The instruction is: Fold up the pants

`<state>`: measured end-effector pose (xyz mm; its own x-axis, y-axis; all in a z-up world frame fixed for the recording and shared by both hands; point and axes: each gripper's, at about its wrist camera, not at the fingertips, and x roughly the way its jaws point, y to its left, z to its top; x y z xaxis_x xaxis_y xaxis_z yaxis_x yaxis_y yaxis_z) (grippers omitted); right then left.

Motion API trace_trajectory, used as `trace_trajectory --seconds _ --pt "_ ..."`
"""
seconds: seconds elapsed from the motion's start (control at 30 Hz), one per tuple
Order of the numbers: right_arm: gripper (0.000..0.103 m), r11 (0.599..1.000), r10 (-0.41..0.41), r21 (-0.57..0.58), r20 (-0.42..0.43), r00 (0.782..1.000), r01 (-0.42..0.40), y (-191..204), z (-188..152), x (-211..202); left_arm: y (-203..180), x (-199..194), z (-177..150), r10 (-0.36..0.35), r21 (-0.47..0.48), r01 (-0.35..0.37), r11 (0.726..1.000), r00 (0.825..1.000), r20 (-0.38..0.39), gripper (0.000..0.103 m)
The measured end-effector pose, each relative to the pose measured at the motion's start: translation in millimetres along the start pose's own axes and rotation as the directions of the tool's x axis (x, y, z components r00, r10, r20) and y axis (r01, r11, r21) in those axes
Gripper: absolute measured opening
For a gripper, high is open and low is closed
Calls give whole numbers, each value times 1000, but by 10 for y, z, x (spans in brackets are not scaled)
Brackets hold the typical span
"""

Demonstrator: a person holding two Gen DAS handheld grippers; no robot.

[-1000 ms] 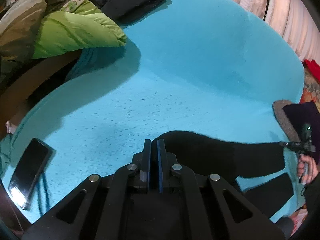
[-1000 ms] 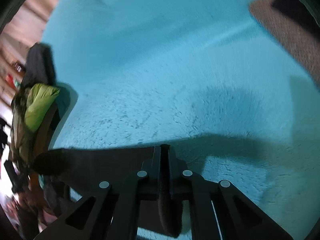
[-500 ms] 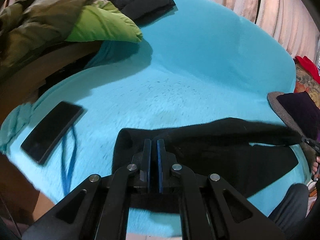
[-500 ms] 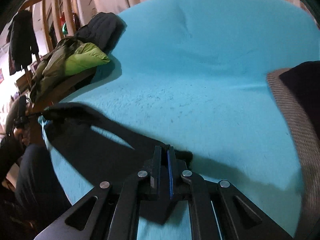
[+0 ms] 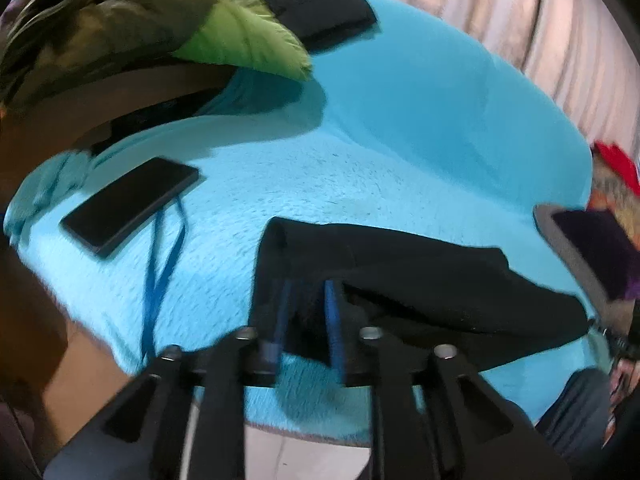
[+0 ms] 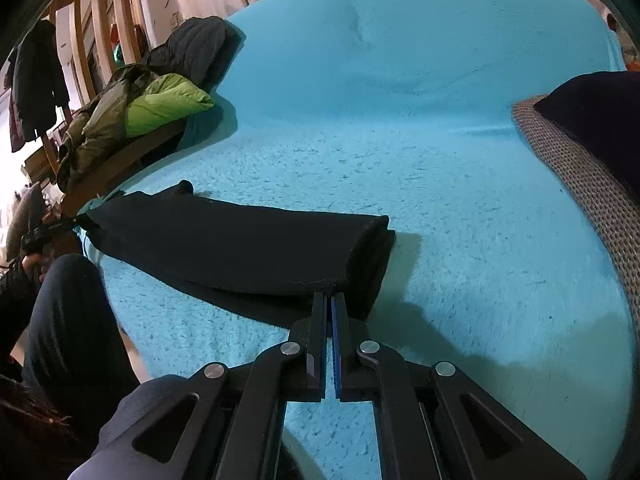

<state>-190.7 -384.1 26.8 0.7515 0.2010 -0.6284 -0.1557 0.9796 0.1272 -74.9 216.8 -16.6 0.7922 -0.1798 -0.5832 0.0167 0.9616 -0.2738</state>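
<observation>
Black pants (image 5: 420, 280) lie folded lengthwise in a long band on the turquoise fleece blanket (image 5: 400, 140). In the left wrist view my left gripper (image 5: 308, 292) is open, its blue pads spread over one end of the pants. In the right wrist view the pants (image 6: 240, 248) stretch off to the left. My right gripper (image 6: 329, 300) is shut on the near corner of their end, down at the blanket (image 6: 440, 160).
A black phone (image 5: 128, 206) with a blue lanyard (image 5: 160, 280) lies left of the pants. A green and olive jacket (image 5: 240, 36) and a black jacket (image 6: 192, 52) are piled at the back left. A grey knit cushion (image 6: 580, 176) sits at the right.
Both grippers have lowered the pants onto the blanket, where they now lie flat. My left gripper has opened and let go. My right gripper stays shut on the pants.
</observation>
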Motion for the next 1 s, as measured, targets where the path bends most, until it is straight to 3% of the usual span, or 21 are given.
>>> trace_trajectory --seconds 0.07,0.1,0.17,0.23,0.3,0.33,0.4,0.43,0.47,0.5,0.6,0.67,0.73,0.77,0.8,0.83,0.87,0.93,1.0 --pt "5 1000 -21 10 12 1000 21 0 -11 -9 92 -83 -48 -6 -70 6 998 1000 2 46" --pt "7 998 -54 33 18 998 54 -37 -23 -30 141 -125 -68 -17 -116 16 993 1000 -1 47" --pt "8 995 -71 79 29 997 68 -98 -31 -85 234 -164 -104 -100 -232 93 968 995 -16 47" --pt "15 991 -88 104 51 995 83 -106 -29 -171 280 -142 -127 -205 -341 184 922 978 -29 47" --pt "24 990 -86 114 83 993 76 -59 -18 -265 323 -78 -151 -338 -468 297 832 941 -5 47" --pt "27 991 -80 116 92 993 69 -32 -10 -293 355 -27 -163 -403 -544 349 763 915 22 47" --pt "29 992 -70 114 101 992 58 38 8 -315 404 58 -175 -468 -647 394 652 881 65 47" --pt "29 992 -62 112 108 992 50 75 19 -323 438 136 -192 -490 -706 397 587 868 81 48" --pt "29 993 -52 110 112 992 40 113 36 -323 465 197 -206 -501 -744 390 542 861 86 51" --pt "29 994 -46 106 116 992 33 148 49 -315 494 277 -235 -509 -789 372 488 856 90 53" --pt "29 995 -40 97 121 992 28 214 91 -287 544 428 -283 -490 -858 313 407 867 84 56" --pt "29 994 -36 102 128 991 23 242 105 -275 583 502 -342 -466 -901 274 336 880 94 57" --pt "29 994 -31 106 134 991 17 257 106 -270 607 556 -410 -461 -929 259 266 880 114 57" --pt "29 994 -30 110 135 990 15 264 106 -266 609 571 -424 -458 -935 259 244 880 124 56" --pt "29 993 -28 113 135 991 13 268 102 -258 595 566 -425 -453 -935 260 241 882 128 53" --pt "29 993 -27 114 132 991 12 272 97 -251 573 551 -417 -447 -934 256 250 886 123 48" --pt "29 994 -26 113 130 991 11 277 93 -246 538 532 -408 -442 -930 247 271 891 108 31" --pt "30 994 -25 111 129 991 10 292 85 -245 544 504 -387 -437 -925 244 290 894 99 24" --pt "30 994 -23 113 129 991 8 297 74 -248 522 451 -366 -426 -913 236 333 901 78 11"
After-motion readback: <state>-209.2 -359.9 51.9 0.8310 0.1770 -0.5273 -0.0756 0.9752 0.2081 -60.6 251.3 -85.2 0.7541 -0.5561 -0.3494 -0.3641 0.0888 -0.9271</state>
